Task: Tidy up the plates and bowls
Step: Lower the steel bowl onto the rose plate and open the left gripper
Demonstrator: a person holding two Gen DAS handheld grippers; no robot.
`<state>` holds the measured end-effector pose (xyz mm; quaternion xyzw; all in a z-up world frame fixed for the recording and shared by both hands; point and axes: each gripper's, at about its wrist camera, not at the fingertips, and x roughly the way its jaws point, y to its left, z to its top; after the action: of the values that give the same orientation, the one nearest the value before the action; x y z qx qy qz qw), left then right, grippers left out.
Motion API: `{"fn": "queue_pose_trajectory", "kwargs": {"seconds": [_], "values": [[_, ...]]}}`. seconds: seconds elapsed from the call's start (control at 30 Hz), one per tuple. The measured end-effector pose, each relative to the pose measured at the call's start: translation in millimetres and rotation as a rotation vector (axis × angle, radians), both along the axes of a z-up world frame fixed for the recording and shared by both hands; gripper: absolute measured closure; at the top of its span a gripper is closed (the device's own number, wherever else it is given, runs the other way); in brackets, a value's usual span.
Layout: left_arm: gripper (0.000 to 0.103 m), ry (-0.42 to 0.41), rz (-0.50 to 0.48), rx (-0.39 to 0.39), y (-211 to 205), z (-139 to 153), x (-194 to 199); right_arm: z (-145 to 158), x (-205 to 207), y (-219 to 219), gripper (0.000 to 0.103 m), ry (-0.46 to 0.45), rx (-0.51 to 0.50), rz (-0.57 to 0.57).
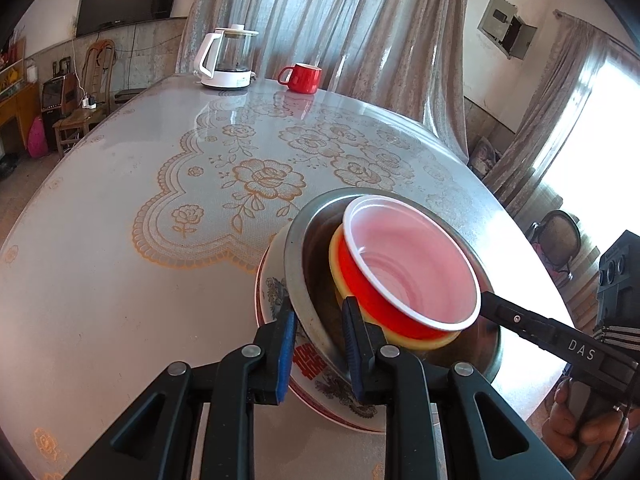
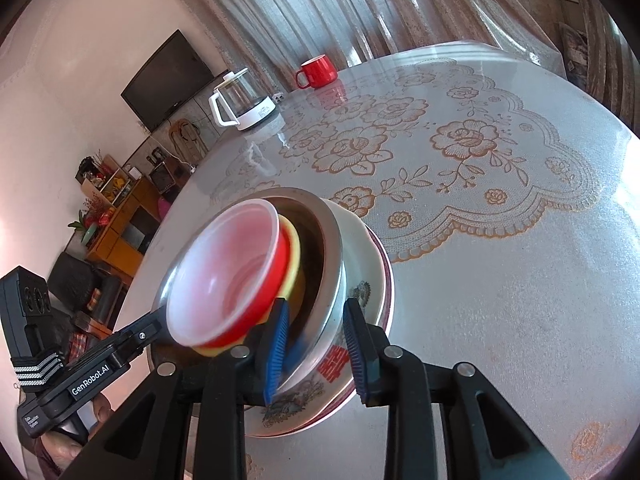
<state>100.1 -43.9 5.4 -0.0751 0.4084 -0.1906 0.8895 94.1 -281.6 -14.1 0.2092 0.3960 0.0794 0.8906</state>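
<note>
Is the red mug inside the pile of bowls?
No, the red mug stands by itself at the far side of the table, well apart from the stacked bowls.

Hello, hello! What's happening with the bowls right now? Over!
Left gripper and right gripper both straddle the metal bowl rim, opposite sides. Red bowl nested on yellow bowl, stack on patterned dish. Nothing in the way.

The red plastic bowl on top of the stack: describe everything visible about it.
The red plastic bowl is thin and glossy, red outside, pale pink inside, with a white rolled rim and stepped rings near its base. It is empty and tilted, nested in a yellow bowl, which sits inside a steel bowl over a patterned ceramic bowl. It looks untouched by either gripper.
</note>
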Motion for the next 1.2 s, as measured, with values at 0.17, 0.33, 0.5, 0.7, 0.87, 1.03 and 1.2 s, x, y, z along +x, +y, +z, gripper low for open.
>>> {"fn": "queue_pose_trajectory", "kwargs": {"seconds": [0.17, 0.33, 0.5, 0.7, 0.87, 1.03, 1.2], "values": [[0.08, -0.006, 0.009, -0.003, -1.2, -0.3, -2.9, 4.3, -7.0, 4.3, 0.085, -0.029, -0.034, 0.0], [0.079, -0.016, 0.009, -0.006, -0.5, 0.6, -7.4, 3.5, -4.2, 6.9, 0.085, -0.037, -0.053, -0.012], [0.079, -0.029, 0.012, 0.0, 0.0, 1.9, -11.2, 2.4, -3.9, 4.4, 0.085, -0.034, -0.039, -0.009], [0.078, -0.04, 0.021, 0.003, 1.9, 4.2, -17.4, 2.9, -5.4, 6.2, 0.083, -0.038, -0.038, 0.0], [0.078, -0.065, 0.027, 0.029, 1.3, 7.8, -24.1, 3.2, -7.7, 8.0, 0.082, -0.043, -0.041, 0.001], [0.078, -0.067, 0.027, 0.025, 2.7, 9.8, -28.2, 2.7, -9.3, 9.7, 0.081, -0.042, -0.044, -0.001], [0.078, -0.073, 0.031, 0.029, 5.3, 10.3, -30.4, 1.6, -12.0, 11.7, 0.08, -0.042, -0.036, 0.007]]}}
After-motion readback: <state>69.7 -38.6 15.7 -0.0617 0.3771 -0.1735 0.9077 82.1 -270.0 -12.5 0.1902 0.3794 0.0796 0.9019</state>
